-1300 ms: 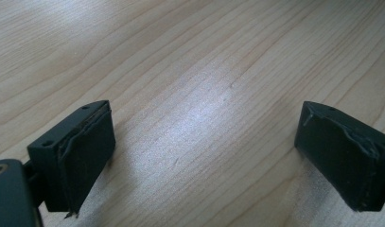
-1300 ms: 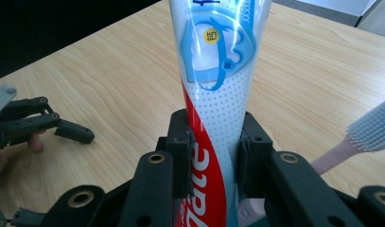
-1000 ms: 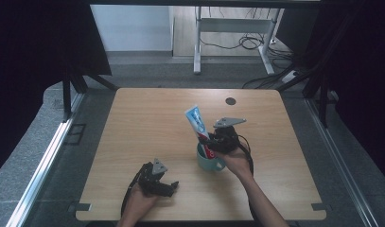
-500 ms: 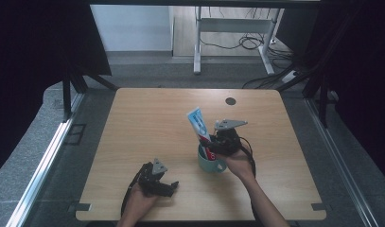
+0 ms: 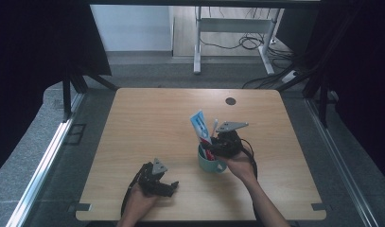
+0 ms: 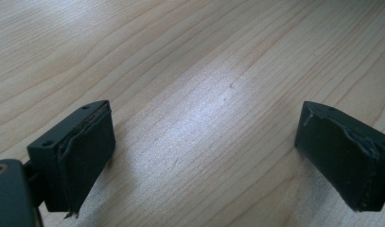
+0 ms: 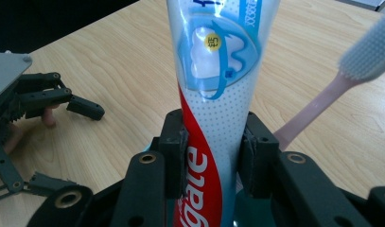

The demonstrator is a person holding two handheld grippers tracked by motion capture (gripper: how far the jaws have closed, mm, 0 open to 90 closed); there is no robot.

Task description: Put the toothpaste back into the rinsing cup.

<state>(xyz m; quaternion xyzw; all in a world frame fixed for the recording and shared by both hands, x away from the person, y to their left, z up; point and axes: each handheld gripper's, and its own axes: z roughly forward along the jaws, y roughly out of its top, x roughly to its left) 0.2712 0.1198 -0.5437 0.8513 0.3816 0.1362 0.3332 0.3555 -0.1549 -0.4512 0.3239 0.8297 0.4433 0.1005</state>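
A teal mug [image 5: 210, 164] stands on the wooden table [image 5: 147, 118], right of centre. A white, blue and red toothpaste tube [image 5: 199, 125] [image 7: 218, 94] rises out of it, leaning left, beside a pink toothbrush [image 5: 214, 126] [image 7: 355, 61] with a white head. My right gripper [image 5: 211, 150] [image 7: 213, 156] sits over the mug's rim, its pads pressed on either side of the tube's lower part. My left gripper [image 5: 170, 186] [image 6: 204, 151] rests near the table's front edge, open, with bare wood between its jaws. It also appears at the left of the right gripper view [image 7: 62, 101].
A small dark round hole [image 5: 231, 100] marks the table's far right part. Beyond the far edge stand a white desk frame [image 5: 232, 28] and loose cables [image 5: 249, 42] on the floor. Dark curtains hang on both sides.
The top of the toothpaste tube has shifted a little to the right and down, toward the mug. The left gripper has not moved.
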